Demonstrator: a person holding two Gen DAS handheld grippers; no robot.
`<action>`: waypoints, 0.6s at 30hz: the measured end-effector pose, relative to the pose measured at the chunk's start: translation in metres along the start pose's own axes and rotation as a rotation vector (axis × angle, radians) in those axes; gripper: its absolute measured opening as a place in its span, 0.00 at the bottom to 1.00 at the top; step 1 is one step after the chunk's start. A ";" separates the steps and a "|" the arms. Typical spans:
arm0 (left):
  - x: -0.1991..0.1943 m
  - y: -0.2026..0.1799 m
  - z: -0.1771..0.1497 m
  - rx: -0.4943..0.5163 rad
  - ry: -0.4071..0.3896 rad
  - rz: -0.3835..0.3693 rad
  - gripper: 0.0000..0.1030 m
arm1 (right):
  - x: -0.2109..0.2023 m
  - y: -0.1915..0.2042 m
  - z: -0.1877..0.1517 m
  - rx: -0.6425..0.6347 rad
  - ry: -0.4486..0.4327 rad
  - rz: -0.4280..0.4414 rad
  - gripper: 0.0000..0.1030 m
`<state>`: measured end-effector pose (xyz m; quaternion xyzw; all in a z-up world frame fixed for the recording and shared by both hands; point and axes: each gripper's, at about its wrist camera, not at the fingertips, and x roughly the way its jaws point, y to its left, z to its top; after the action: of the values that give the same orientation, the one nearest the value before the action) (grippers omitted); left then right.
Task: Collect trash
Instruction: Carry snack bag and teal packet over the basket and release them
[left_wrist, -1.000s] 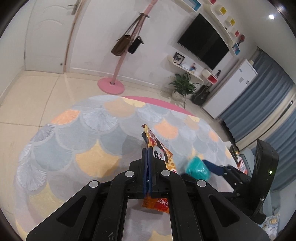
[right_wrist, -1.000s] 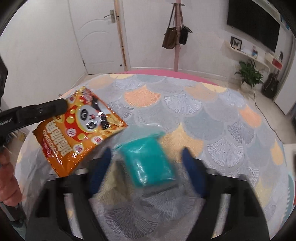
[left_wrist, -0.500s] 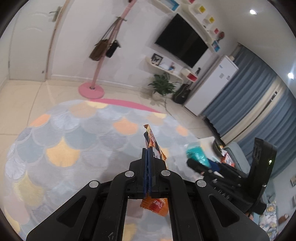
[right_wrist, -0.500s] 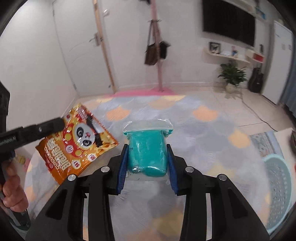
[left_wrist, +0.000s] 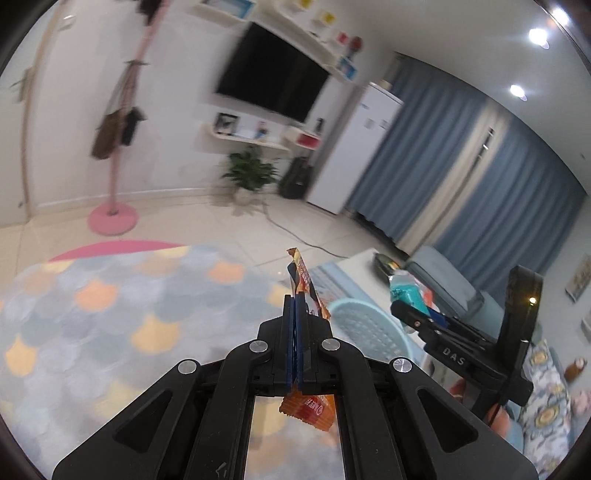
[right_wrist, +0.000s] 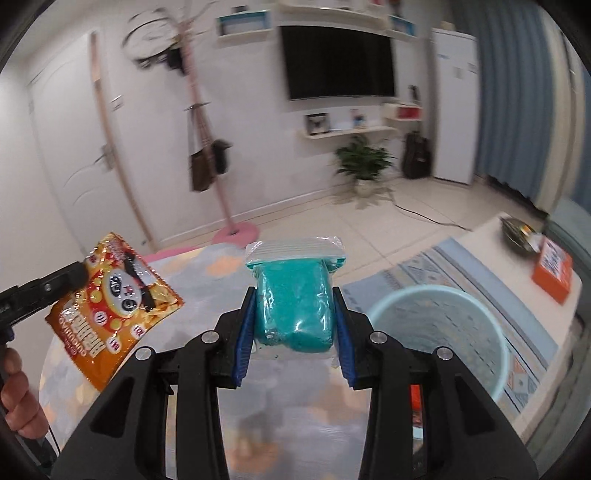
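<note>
Our right gripper (right_wrist: 293, 314) clamps a zip bag of teal powder (right_wrist: 293, 306) across its bulging middle; it looks soft and saggy, so we judge the mid-body hold safest. Our left gripper (left_wrist: 294, 325) pinches an orange panda snack packet (right_wrist: 110, 310) flat at its edge: light, crinkly, slippery foil. Both hang in the air above the rug (left_wrist: 110, 306), with the pale blue basket (right_wrist: 495, 321) just right of the teal bag.

An orange panda-print snack bag (right_wrist: 112, 308), a teal-filled clear bag (right_wrist: 295, 302), a pale-blue basket (right_wrist: 437, 328), a grey-and-orange scalloped rug (left_wrist: 110, 310).
</note>
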<state>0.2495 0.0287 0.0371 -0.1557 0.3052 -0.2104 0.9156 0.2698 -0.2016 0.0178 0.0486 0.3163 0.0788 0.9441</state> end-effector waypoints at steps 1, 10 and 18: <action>0.009 -0.015 0.003 0.023 0.006 -0.016 0.00 | -0.002 -0.016 0.000 0.025 0.000 -0.020 0.34; 0.079 -0.101 0.010 0.166 0.023 -0.125 0.00 | 0.015 -0.118 -0.017 0.199 0.080 -0.098 0.34; 0.161 -0.137 -0.007 0.183 0.109 -0.152 0.00 | 0.057 -0.182 -0.052 0.334 0.205 -0.173 0.35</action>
<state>0.3218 -0.1674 0.0089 -0.0825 0.3215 -0.3142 0.8895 0.3048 -0.3676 -0.0828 0.1688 0.4223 -0.0516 0.8891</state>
